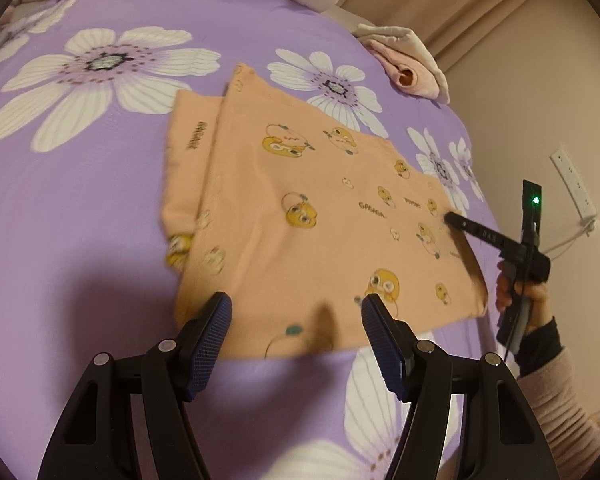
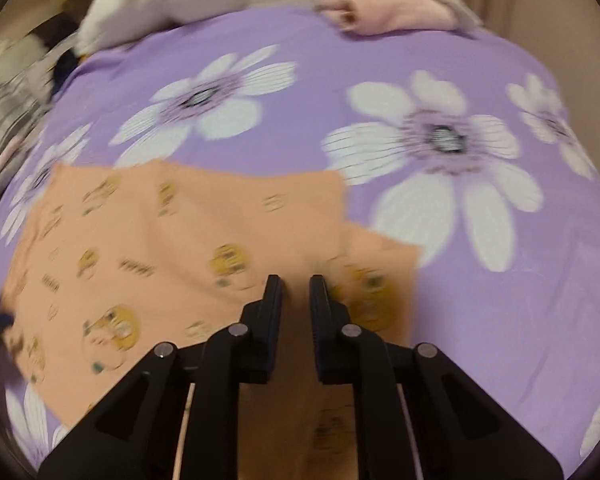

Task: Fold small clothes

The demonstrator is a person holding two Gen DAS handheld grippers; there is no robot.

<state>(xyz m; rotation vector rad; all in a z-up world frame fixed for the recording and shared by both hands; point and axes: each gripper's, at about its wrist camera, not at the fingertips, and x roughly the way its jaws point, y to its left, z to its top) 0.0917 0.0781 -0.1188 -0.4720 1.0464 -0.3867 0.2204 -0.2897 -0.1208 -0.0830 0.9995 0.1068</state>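
Observation:
A small orange garment [image 1: 300, 216] printed with yellow cartoon faces lies flat on the purple flowered bedspread [image 1: 80, 208], with one part folded over. My left gripper [image 1: 296, 304] is open, its fingers just above the garment's near edge. My right gripper [image 2: 296, 280] hovers over the garment [image 2: 160, 248] with its jaws a narrow gap apart and nothing between them. It also shows in the left wrist view [image 1: 496, 240], at the garment's right edge.
A folded pink cloth [image 1: 408, 64] lies at the bed's far right corner, also in the right wrist view [image 2: 388, 12]. A white pillow [image 2: 160, 0] and plaid fabric [image 2: 4, 120] sit at the far left. A wall socket [image 1: 576, 184] is beyond the bed edge.

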